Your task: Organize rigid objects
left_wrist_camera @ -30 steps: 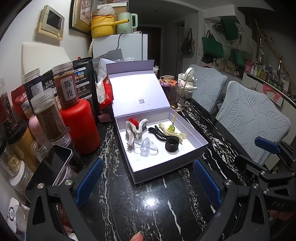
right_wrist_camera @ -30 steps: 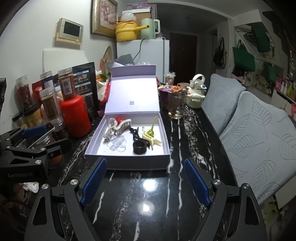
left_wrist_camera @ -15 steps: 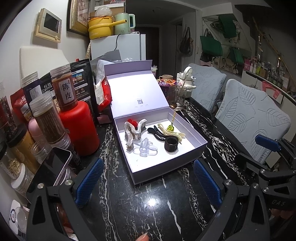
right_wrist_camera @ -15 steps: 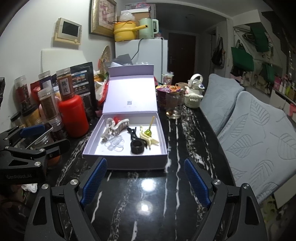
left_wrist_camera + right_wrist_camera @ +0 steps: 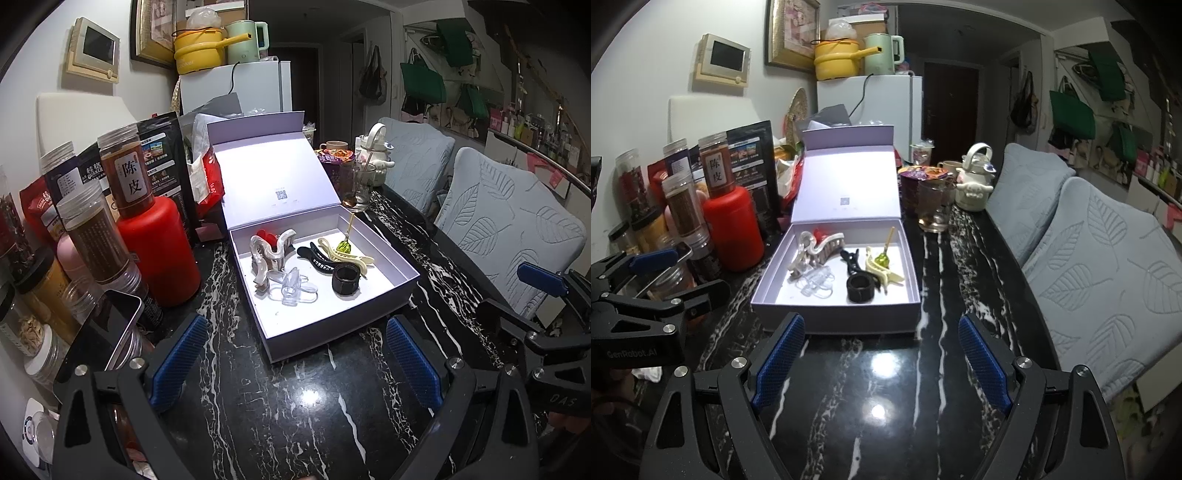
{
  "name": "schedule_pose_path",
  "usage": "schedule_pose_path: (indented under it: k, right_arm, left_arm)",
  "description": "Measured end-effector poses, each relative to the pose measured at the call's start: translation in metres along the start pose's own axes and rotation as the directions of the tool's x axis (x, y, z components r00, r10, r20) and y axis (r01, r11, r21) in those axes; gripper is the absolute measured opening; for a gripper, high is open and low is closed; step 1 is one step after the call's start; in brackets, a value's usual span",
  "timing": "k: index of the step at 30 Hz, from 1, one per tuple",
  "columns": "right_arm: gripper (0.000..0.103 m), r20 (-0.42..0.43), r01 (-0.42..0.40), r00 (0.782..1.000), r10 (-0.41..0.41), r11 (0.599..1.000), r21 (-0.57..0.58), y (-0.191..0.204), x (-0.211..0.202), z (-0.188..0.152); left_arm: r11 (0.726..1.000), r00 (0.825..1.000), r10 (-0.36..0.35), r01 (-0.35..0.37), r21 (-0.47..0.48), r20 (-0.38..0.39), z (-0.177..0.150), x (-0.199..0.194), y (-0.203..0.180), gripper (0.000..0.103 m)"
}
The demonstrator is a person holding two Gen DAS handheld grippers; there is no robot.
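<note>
Nothing has shifted in the last second: both your left gripper (image 5: 293, 362) and right gripper (image 5: 881, 360) hang released over the black marble counter (image 5: 886, 387). The hair clips stay in the open lilac cardboard box (image 5: 834, 319) at twelve o'clock, sorting apparently done.

Black gripper (image 5: 879, 362) frames w/ blue ribbed pads (image 5: 779, 362), silver screws.

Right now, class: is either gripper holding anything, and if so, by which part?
Nothing is held. The left gripper and right gripper both hover with jaws open over the bare tabletop, short of the box.
</note>
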State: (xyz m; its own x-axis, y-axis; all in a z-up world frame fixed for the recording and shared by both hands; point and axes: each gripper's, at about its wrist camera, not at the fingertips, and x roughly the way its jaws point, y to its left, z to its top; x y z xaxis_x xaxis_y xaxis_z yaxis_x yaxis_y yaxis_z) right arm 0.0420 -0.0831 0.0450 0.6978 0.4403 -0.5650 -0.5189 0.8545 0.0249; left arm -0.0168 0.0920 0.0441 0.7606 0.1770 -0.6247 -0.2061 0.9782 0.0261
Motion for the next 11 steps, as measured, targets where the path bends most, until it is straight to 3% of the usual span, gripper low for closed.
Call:
schedule_pose_path:
  k: [11]
  right_arm:
    - [0.086, -0.012, 0.01, 1.0, -0.01, 1.0, 0.012, -0.0027, 0.0037, -0.0019]
  left_arm:
    - [1.0, 1.0, 0.004, -0.004, 0.015, -0.014, -0.0017, 0.0075, -0.0039, 0.1]
